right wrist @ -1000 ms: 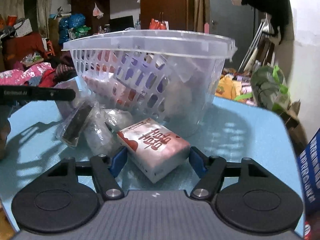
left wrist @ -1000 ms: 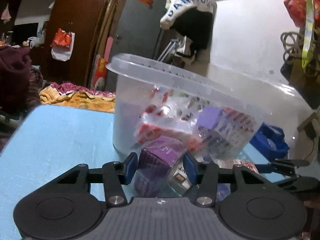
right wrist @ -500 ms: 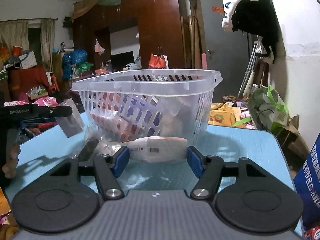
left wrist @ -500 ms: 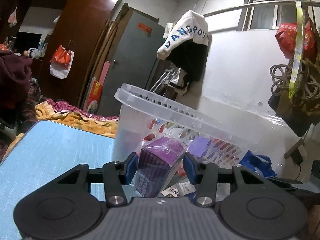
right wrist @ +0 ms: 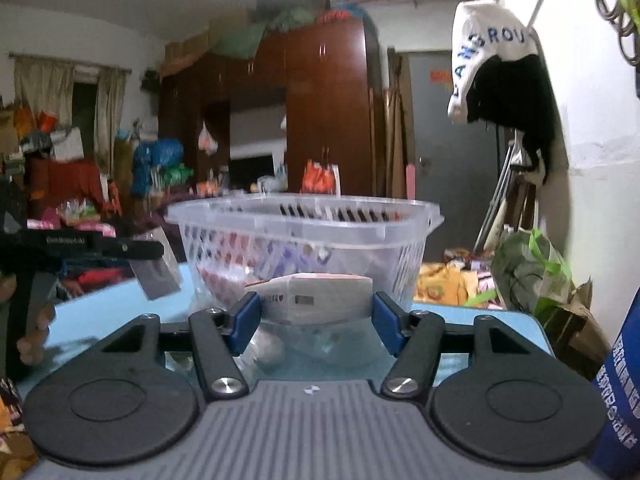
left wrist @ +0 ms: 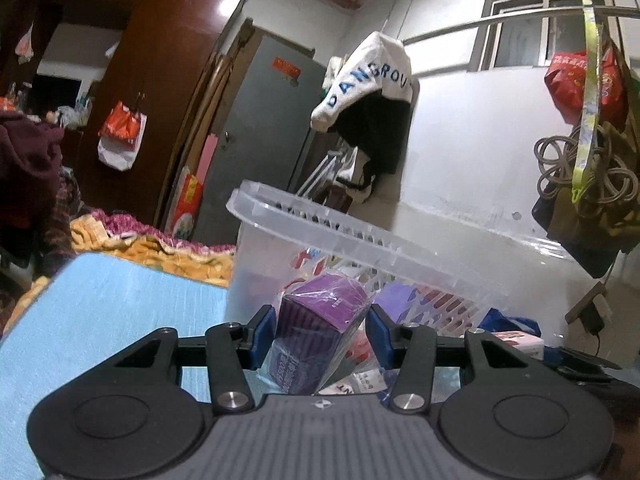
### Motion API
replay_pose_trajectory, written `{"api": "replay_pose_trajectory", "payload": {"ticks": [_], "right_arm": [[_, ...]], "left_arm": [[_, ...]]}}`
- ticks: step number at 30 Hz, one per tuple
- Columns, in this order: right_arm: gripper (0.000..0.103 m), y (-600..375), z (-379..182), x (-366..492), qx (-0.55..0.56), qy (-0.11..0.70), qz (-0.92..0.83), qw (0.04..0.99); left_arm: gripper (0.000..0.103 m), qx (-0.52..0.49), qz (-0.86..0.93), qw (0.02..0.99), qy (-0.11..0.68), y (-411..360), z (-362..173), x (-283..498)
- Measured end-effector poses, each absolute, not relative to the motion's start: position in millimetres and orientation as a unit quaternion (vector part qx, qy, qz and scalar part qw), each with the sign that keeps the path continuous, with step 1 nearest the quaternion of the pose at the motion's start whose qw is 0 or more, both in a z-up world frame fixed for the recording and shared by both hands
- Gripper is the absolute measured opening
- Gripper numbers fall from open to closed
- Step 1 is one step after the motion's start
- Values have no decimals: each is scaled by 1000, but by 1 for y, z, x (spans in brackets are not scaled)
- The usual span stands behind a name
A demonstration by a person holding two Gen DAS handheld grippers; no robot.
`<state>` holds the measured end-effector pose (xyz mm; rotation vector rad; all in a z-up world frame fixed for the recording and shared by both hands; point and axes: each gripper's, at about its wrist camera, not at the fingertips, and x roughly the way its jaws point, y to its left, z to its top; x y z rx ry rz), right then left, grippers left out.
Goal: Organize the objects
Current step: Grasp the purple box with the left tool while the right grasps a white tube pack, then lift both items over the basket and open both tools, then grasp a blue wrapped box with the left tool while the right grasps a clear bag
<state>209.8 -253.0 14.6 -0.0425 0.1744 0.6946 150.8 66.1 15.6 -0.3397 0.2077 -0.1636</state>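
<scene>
A purple box [left wrist: 324,304] in clear wrap is lifted off the blue table [left wrist: 100,312], and my left gripper [left wrist: 322,330] is shut on it. Just behind it stands the clear plastic basket [left wrist: 360,236] with several packets inside. In the right wrist view, my right gripper [right wrist: 316,312] holds a white and pink packet [right wrist: 316,300] level in front of the basket [right wrist: 304,236]; its jaws are closing and the pads touch the packet's ends. The left gripper [right wrist: 80,248] shows at the left of that view with its wrapped box [right wrist: 156,276] hanging.
Clear wrapped packets [right wrist: 312,340] lie on the table [right wrist: 112,312] below the right gripper. A green bag [right wrist: 532,276] and a blue bag [right wrist: 616,380] sit off the table's right edge. A white and black garment [left wrist: 372,92] hangs on the wall behind the basket.
Both grippers have risen and tipped upward with their items off the table. The packet in the right gripper now sits level, and its jaws have narrowed on it.
</scene>
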Motion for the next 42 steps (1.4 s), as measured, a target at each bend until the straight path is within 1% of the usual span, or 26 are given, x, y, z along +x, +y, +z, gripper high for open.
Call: {"api": "replay_pose_trajectory", "payload": {"ticks": [5, 8, 11, 14, 17, 20, 21, 22, 23, 24, 25, 26, 29, 32, 35, 38, 40, 41, 42], "right_arm": [[64, -254, 23, 183, -15, 33, 340, 940], [64, -249, 46, 178, -4, -5, 335, 942], [64, -229, 77, 197, -9, -15, 327, 945], [64, -203, 94, 229, -30, 4, 299, 954], [64, -182, 96, 262, -48, 37, 283, 957], [64, -170, 89, 276, -65, 47, 269, 960], [65, -167, 87, 280, -67, 51, 265, 961], [69, -165, 86, 284, -66, 56, 264, 961], [83, -164, 87, 286, -65, 67, 260, 961], [90, -168, 88, 280, -62, 71, 256, 962], [99, -173, 88, 272, -57, 67, 254, 963], [103, -180, 88, 262, -50, 57, 258, 963], [103, -202, 81, 228, -21, 44, 278, 959], [103, -217, 61, 204, -13, 44, 295, 954], [103, -218, 35, 211, -16, 113, 309, 944], [103, -212, 12, 228, -16, 185, 322, 928], [103, -207, 5, 234, -22, 209, 323, 923], [101, -205, 2, 235, -24, 219, 324, 920], [100, -206, -1, 234, -19, 226, 326, 918]], "left_arm": [[53, -177, -116, 977, 33, 65, 28, 123], [53, -178, -143, 973, 0, 57, 54, 119], [53, -177, -155, 972, 6, 45, 88, 144], [53, -178, -140, 974, 23, 35, 108, 175], [53, -185, -120, 974, 51, 28, 109, 206], [54, -183, -97, 976, 66, 27, 99, 222], [58, -184, -91, 976, 70, 29, 97, 227], [65, -183, -82, 977, 78, 30, 96, 233], [86, -180, -72, 976, 96, 32, 95, 241], [91, -178, -58, 976, 113, 34, 95, 245], [91, -172, -47, 977, 117, 35, 96, 242], [91, -169, -49, 979, 106, 36, 96, 231], [92, -166, -72, 980, 80, 33, 94, 189], [96, -133, -85, 984, 86, 18, 75, 149], [97, -109, -79, 980, 144, 3, 44, 142], [92, -121, -84, 969, 198, 0, 18, 154], [90, -127, -83, 965, 213, -1, 10, 160], [86, -126, -80, 964, 220, -1, 7, 163], [76, -122, -79, 962, 229, -3, 5, 167]]}}
